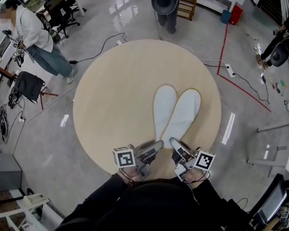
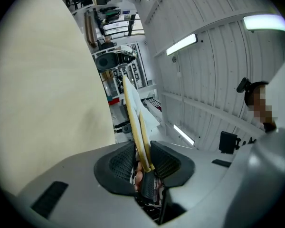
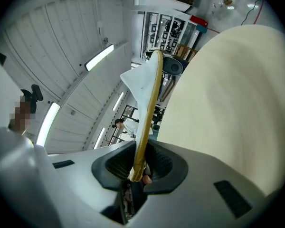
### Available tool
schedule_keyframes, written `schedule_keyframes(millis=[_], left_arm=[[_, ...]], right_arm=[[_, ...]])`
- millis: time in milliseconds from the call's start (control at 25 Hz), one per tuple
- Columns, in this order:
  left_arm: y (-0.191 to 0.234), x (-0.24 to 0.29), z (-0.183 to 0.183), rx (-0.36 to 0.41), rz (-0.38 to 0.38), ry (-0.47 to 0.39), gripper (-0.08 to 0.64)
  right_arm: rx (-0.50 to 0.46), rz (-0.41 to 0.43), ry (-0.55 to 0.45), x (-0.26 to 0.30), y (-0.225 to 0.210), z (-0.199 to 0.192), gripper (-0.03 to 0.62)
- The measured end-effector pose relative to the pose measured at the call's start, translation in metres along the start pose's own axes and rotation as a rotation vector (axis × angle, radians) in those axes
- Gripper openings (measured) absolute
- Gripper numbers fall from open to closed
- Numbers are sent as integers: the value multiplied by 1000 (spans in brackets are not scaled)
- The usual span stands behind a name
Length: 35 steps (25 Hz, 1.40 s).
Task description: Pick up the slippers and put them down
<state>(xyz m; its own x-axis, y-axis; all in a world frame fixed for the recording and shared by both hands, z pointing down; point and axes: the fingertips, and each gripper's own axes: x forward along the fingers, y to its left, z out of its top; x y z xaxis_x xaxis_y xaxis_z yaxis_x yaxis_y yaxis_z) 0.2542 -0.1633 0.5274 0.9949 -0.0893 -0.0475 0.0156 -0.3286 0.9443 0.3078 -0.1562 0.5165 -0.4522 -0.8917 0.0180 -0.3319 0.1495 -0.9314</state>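
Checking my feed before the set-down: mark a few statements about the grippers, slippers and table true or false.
1. The left gripper is open and empty. False: its jaws are shut on the near end of the left slipper.
2. The right gripper clamps the right slipper. True.
3. One slipper is stacked on top of the other. False: they are side by side.
4. The table is round. True.
5. The slippers are out over the floor. False: in the head view both are over the table.
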Motion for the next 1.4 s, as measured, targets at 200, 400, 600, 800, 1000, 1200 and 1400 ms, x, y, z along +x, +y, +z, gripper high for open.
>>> schedule_keyframes(millis=[200, 400, 600, 800, 1000, 1200, 1400], left_arm=[[12, 62, -30, -33, 80, -34, 107], [29, 122, -55, -40, 121, -67, 106], [63, 200, -53, -59, 160, -89, 106], [87, 213, -64, -64, 214, -95, 106], [110, 229, -59, -113, 238, -128, 106], [140, 238, -60, -148, 291, -140, 106], [161, 243, -61, -157, 345, -122, 107]], right_arm=[[25, 27, 69, -41, -39, 40, 72], [74, -10, 114, -83, -87, 75, 74], [34, -38, 164, -95, -131, 143, 74], [49, -101, 200, -101, -158, 147, 74], [61, -196, 223, -95, -194, 154, 74], [91, -257, 244, -91, -227, 155, 74], [115, -309, 247, -88, -250, 156, 77]])
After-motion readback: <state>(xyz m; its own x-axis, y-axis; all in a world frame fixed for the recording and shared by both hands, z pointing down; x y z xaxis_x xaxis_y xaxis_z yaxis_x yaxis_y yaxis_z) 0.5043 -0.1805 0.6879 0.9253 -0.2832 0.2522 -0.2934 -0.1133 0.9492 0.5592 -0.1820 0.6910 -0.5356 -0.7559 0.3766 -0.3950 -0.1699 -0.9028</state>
